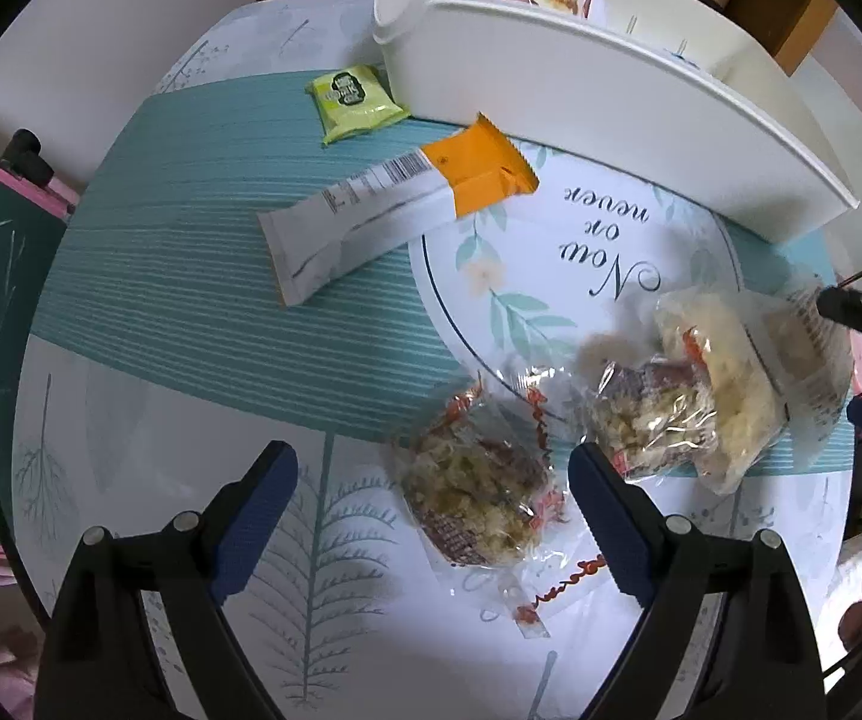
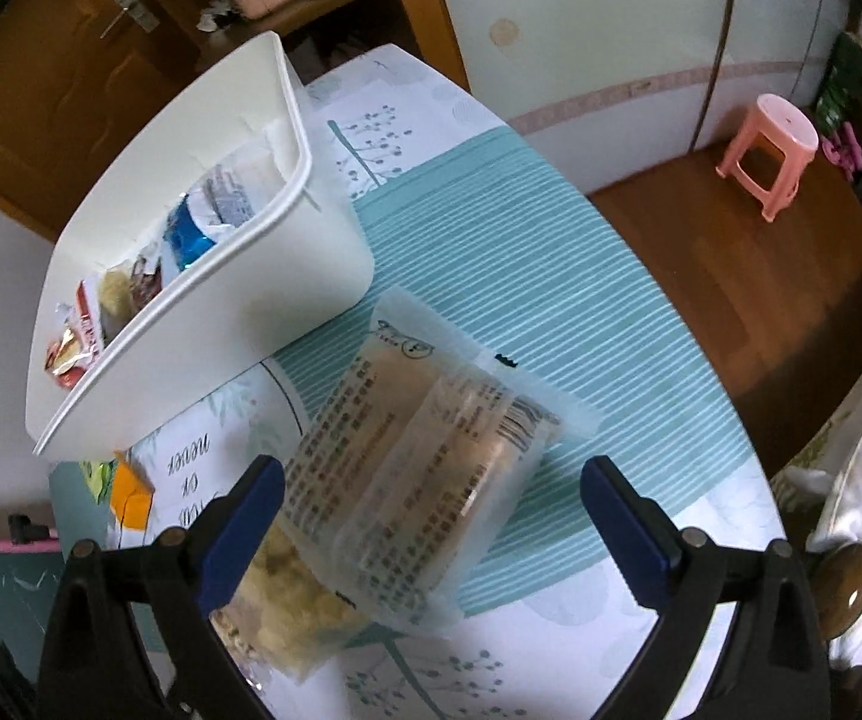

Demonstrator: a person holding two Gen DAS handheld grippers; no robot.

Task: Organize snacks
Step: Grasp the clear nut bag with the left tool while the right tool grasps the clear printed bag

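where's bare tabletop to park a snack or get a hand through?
Free: the striped cloth left of the white-and-orange bar, and the leaf-print area between the left gripper's jaws. Also the stripes right of the white bin. Crowded: the clear snack bags by the printed circle, and the green packet against the bin.

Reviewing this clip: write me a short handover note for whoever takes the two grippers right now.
Left gripper: open, empty, over a clear-wrapped snack.
Right gripper: open, empty, over the frosted packet.
White bin: at the back of the table, some snacks already inside.
Left on the table: orange-and-white bar, green packet, two more clear-wrapped snacks, plus the two above. All go into the bin.
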